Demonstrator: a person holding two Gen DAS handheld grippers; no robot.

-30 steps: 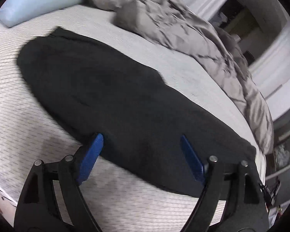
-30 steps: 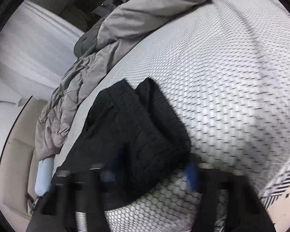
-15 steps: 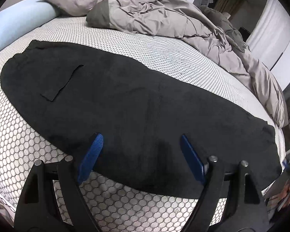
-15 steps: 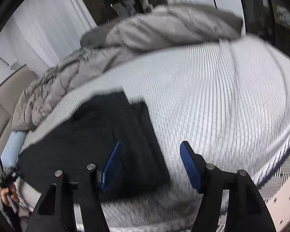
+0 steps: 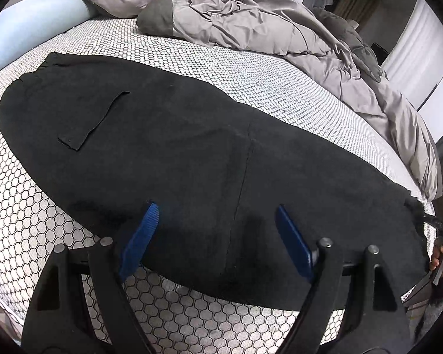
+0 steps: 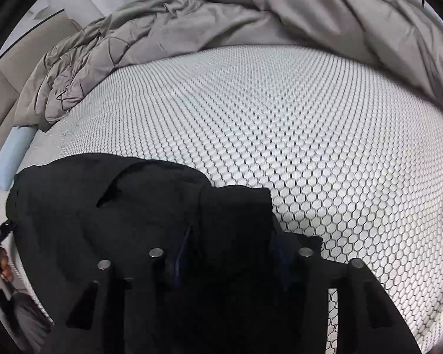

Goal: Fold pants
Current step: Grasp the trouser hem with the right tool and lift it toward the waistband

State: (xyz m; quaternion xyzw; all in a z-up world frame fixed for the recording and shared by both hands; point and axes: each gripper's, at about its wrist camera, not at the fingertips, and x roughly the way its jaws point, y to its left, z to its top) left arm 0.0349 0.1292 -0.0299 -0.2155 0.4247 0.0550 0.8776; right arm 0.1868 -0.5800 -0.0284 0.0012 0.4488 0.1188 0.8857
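Black pants (image 5: 192, 153) lie flat and lengthwise on the honeycomb-patterned mattress (image 5: 29, 206), waistband at the far left, a back pocket showing. My left gripper (image 5: 215, 230) is open and hovers over the near edge at mid-leg, touching nothing. In the right wrist view the pants' cuff end (image 6: 150, 212) lies under my right gripper (image 6: 233, 259). Its jaws are apart, with cuff fabric lying between the blue pads (image 6: 181, 253), which are partly hidden.
A rumpled grey duvet (image 5: 265, 20) is piled along the far side of the bed and also shows in the right wrist view (image 6: 251, 20). A light blue pillow (image 5: 29, 29) lies at the far left. The mattress edge is near both grippers.
The right gripper has dropped down onto the cuff end of the pants, which now lies between its pads. The left gripper has tilted a little and stayed open over the pants' near edge.
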